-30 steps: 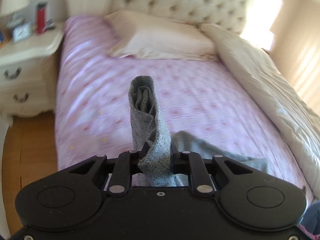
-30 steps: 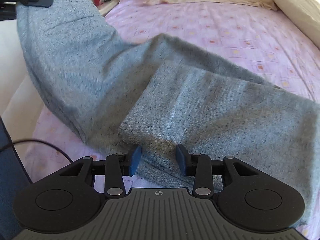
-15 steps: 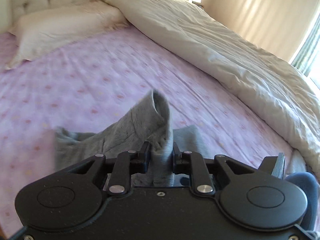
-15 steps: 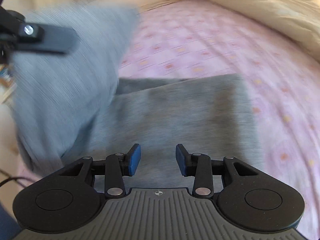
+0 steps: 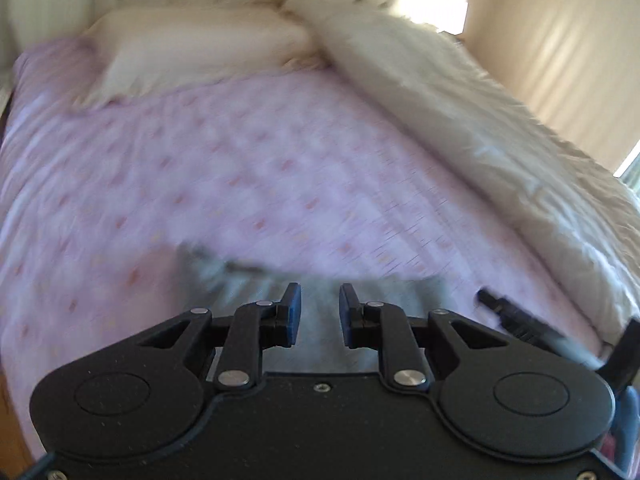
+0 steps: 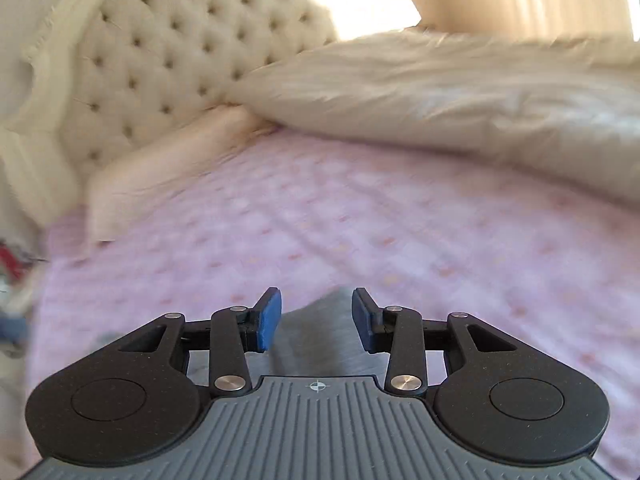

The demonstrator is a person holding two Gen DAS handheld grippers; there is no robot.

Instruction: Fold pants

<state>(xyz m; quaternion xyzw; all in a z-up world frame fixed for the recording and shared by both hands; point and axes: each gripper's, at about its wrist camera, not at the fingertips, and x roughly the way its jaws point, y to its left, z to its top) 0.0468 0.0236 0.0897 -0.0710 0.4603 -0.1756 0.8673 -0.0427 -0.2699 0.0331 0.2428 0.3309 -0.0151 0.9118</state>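
Note:
The grey pants [image 5: 244,276] lie flat on the pink bedsheet [image 5: 248,168], blurred, just under and ahead of my left gripper [image 5: 320,312]. That gripper is open, with bare blue pads and only cloth showing below the gap. In the right wrist view a corner of the grey pants [image 6: 320,332] shows beneath my right gripper [image 6: 316,316], which is open and holds nothing. A black piece of the other gripper [image 5: 516,320] pokes in at the lower right of the left wrist view. Most of the pants are hidden behind the gripper bodies.
A cream pillow [image 5: 200,44] lies by the tufted headboard [image 6: 168,64]. A bulky cream duvet [image 6: 460,96] is piled along the right side of the bed. Curtains [image 5: 560,40] hang at the far right. Something red [image 6: 10,260] is blurred at the left edge.
My left gripper let go of the pants fold it held upright, and the cloth now lies flat. Both views swung up toward the headboard. The right gripper stayed open.

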